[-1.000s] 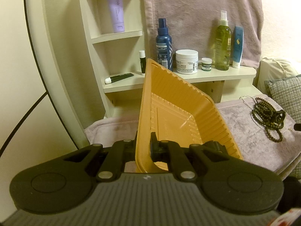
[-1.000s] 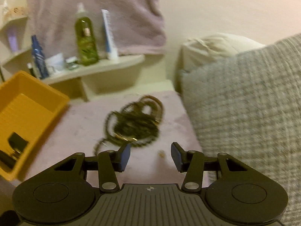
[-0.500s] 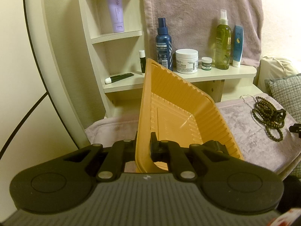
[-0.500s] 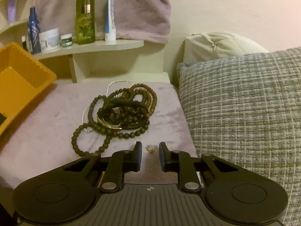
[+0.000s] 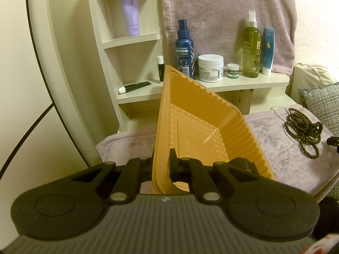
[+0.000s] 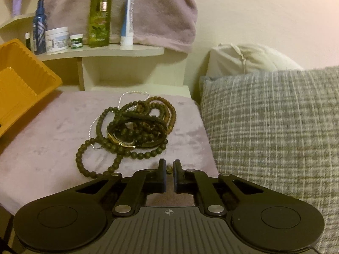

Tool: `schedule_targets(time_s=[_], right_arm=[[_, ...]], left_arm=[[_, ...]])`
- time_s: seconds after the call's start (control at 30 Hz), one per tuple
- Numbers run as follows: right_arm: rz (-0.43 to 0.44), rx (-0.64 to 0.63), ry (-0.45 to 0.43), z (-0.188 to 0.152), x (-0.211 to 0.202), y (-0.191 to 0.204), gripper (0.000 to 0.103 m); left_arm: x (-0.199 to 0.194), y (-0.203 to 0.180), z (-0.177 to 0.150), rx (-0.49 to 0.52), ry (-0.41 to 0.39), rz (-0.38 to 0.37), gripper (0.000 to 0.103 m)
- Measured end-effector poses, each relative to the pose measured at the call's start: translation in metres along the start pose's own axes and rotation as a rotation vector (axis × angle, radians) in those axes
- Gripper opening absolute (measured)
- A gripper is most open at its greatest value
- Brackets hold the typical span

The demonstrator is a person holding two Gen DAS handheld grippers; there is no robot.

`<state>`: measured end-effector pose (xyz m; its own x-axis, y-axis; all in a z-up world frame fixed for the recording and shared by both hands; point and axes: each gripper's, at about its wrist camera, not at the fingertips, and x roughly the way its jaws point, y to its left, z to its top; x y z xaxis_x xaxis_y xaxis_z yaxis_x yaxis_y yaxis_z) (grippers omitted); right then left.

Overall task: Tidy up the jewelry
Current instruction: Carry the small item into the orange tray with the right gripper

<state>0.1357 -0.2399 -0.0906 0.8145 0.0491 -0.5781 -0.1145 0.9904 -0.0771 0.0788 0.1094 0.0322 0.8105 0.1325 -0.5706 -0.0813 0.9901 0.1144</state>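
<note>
Left gripper (image 5: pixel 161 160) clamped on near wall of tilted orange plastic tray (image 5: pixel 203 114). Right gripper (image 6: pixel 168 169), jaws just closed, pinching a small pale trinket (image 6: pixel 169 168) off the mauve blanket (image 6: pixel 48 139). Tangle of dark bead necklaces (image 6: pixel 135 131) and a thin silver chain (image 6: pixel 127 94) just beyond, beside grey woven cushion (image 6: pixel 275 131).

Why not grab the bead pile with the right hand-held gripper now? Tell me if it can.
Probably yes: the bead pile lies unobstructed just ahead of the right hand-held gripper, but its jaws have just closed around a small trinket.
</note>
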Motion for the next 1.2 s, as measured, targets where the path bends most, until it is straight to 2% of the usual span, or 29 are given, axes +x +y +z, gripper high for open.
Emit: schedule_targets(time_s=[0.1, 0.17, 0.47, 0.6, 0.87, 1.2], right_arm=[[0.012, -0.019, -0.029, 0.006, -0.008, 0.005, 0.006], [0.059, -0.018, -0.052, 0.014, -0.016, 0.009, 0.006], [0.494, -0.097, -0.127, 0.062, -0.043, 0.061, 0.006], [0.628, -0.169, -0.137, 0.072, -0.05, 0.098, 0.006], [0.765, -0.253, -0.134, 0.084, -0.051, 0.153, 0.006], [0.816, -0.296, -0.099, 0.084, -0.043, 0.179, 0.006]], left_arm=[[0.0, 0.0, 0.0, -0.002, 0.0, 0.0, 0.006], [0.0, 0.0, 0.0, -0.001, 0.0, 0.0, 0.006], [0.001, 0.002, -0.004, -0.003, -0.003, -0.002, 0.006], [0.001, 0.003, -0.005, -0.002, -0.002, -0.001, 0.006], [0.001, 0.002, -0.004, -0.001, -0.002, -0.001, 0.006], [0.001, 0.002, -0.004, -0.003, -0.002, -0.001, 0.006]])
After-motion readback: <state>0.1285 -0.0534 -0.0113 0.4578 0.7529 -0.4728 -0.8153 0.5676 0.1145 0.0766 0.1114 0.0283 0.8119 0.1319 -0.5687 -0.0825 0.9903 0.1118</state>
